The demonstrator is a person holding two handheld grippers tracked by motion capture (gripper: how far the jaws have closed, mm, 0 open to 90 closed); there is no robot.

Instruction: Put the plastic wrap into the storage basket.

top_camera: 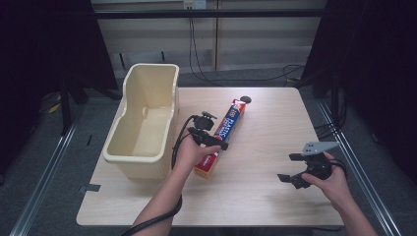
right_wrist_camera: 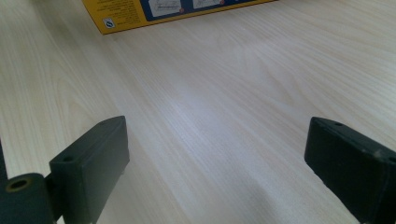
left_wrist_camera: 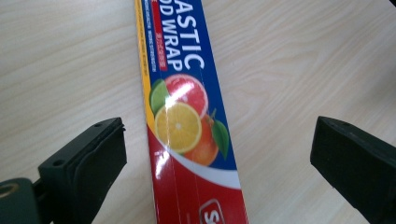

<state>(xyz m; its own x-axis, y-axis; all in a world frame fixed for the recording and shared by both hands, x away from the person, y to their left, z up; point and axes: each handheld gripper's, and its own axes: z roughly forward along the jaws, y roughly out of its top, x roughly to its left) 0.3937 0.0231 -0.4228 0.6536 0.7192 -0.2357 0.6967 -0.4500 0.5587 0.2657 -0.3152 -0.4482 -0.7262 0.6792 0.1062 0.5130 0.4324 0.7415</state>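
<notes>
A cream basket (top_camera: 142, 123) stands at the bench's (top_camera: 265, 196) left edge. Just right of the basket lies the plastic-wrap box (top_camera: 223, 132), flat, with the left tool (top_camera: 212, 140) over it, jaws apart astride it. Far right of the basket, the right tool (top_camera: 290, 169) hovers, jaws apart, empty.

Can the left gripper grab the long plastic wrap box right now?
Probably yes. The left gripper hangs right over the plastic wrap box with its jaws wide open on either side, not touching it. Nothing lies between them, and the box looks narrower than the gap.
</notes>
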